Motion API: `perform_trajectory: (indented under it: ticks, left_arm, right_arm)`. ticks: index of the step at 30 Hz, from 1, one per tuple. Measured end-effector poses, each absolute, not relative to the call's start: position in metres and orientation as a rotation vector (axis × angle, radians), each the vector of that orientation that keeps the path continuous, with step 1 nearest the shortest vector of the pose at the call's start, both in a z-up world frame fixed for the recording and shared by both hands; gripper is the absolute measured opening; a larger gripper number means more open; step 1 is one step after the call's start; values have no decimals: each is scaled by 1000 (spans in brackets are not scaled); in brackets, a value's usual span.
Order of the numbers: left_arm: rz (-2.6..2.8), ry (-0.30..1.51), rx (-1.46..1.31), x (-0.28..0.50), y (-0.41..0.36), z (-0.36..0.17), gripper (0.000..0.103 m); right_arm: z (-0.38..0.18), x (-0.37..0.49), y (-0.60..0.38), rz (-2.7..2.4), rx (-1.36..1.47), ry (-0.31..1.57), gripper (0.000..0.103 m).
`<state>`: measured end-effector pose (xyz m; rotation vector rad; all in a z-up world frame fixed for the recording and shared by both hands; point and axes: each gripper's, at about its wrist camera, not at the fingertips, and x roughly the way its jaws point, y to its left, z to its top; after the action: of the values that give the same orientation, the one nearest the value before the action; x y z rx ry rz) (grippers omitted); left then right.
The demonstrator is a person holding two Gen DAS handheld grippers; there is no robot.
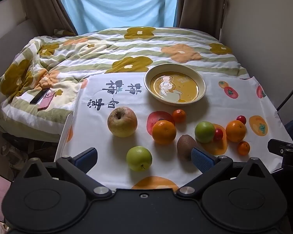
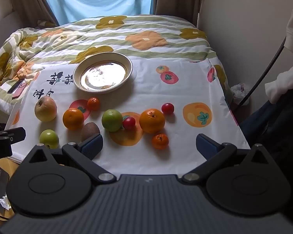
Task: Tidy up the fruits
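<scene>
Fruit is scattered loose on a white cloth printed with cartoon persimmons. There's a big, slightly wrinkly yellow-red apple off to the left, a small green apple nearest the left gripper, a fuzzy brown kiwi, a bigger green apple touching a cherry tomato, two oranges and a couple of tiny mandarins. The cream bowl with a yellow cartoon inside sits behind them, nothing in it. Dark brush-style characters are printed on the cloth beside the bowl, upside down from here, can't really make them out. Both claws are spread wide with nothing between the blue pads; the right gripper hovers over the near cloth edge. A pink phone lies on the flowery quilt.
</scene>
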<state>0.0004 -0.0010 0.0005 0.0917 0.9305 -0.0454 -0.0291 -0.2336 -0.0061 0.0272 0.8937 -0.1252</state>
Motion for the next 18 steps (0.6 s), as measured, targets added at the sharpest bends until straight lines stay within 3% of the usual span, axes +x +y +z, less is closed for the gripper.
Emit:
perform_trajectory:
  ticks: [18]
  left_arm:
    - [-65,896,96,-9,-6,5,103]
  right_arm:
    - [-5,-33,-235,-122,30,889,103]
